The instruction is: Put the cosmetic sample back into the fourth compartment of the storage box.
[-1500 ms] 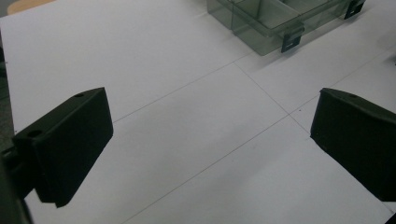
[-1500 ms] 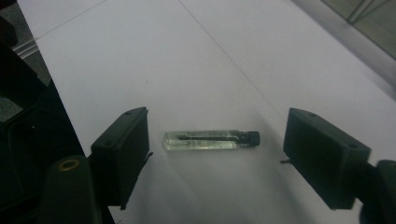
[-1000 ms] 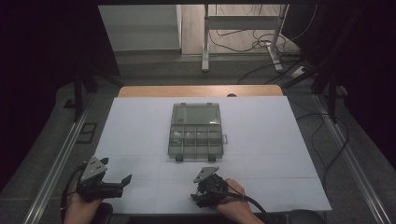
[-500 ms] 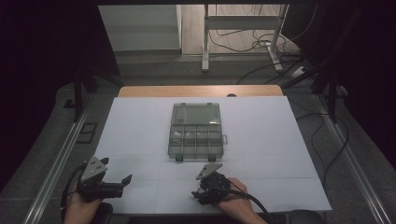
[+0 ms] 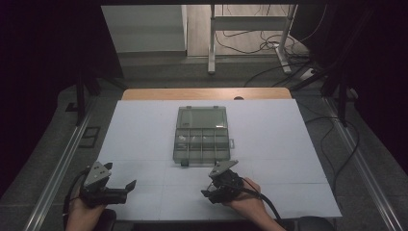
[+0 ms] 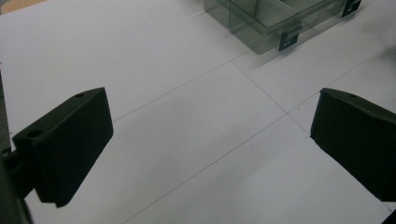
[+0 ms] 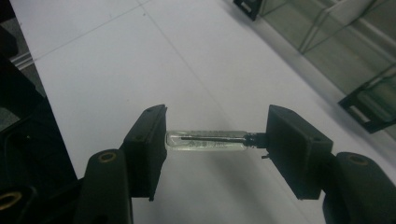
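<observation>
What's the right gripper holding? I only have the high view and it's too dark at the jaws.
Observer: In the right gripper view, the right gripper is shut on a small clear vial, clamped end to end, its dark cap against one jaw.
Operator: Anything inside the vial?
Observer: A thin dark rod runs from the cap along its length; I can't tell what it is.
Operator: Left gripper busy?
Observer: No. In the left gripper view, the left gripper has its jaws wide apart with bare white table between them.
Operator: Box latches?
Observer: The clear compartment box has a black latch hanging at its near corner.
</observation>
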The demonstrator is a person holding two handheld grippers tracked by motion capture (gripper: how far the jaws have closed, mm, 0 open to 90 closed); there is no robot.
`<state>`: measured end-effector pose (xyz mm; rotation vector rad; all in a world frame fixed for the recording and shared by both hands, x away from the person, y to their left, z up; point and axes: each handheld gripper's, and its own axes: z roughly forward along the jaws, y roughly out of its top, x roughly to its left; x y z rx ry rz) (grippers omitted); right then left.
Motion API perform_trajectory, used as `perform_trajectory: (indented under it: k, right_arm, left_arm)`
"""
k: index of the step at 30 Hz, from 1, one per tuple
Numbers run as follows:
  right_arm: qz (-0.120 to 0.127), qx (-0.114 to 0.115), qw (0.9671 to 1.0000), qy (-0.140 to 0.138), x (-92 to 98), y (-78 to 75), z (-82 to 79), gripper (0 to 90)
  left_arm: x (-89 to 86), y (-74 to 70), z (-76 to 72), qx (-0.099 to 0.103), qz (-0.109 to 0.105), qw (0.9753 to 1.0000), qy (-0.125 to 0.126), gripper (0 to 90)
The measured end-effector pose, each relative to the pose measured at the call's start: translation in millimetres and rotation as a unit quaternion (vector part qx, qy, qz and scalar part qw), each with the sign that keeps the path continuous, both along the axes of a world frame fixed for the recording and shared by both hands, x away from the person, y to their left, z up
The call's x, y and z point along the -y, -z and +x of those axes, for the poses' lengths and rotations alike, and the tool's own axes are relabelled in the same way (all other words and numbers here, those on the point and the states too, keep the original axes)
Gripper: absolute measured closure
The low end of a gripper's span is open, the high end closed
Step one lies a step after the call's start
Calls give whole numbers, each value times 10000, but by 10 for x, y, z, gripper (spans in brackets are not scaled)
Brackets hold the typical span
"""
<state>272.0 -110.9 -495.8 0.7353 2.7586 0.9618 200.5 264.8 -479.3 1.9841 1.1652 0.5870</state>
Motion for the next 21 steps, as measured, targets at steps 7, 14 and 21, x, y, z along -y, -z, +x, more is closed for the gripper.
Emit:
perform_trajectory:
  k: [7, 14, 21]
  right_arm:
    - [108, 52, 9999, 94, 87, -69, 90, 394]
    - [155, 65, 9997, 173, 145, -109, 181, 394]
    - [214, 77, 9994, 261, 199, -156, 252, 394]
  left_arm:
    - [0, 1, 3, -6, 0, 10000, 3, 0]
    - [1, 2, 5, -13, -5, 10000, -5, 0]
    - [0, 2, 7, -21, -8, 10000, -11, 0]
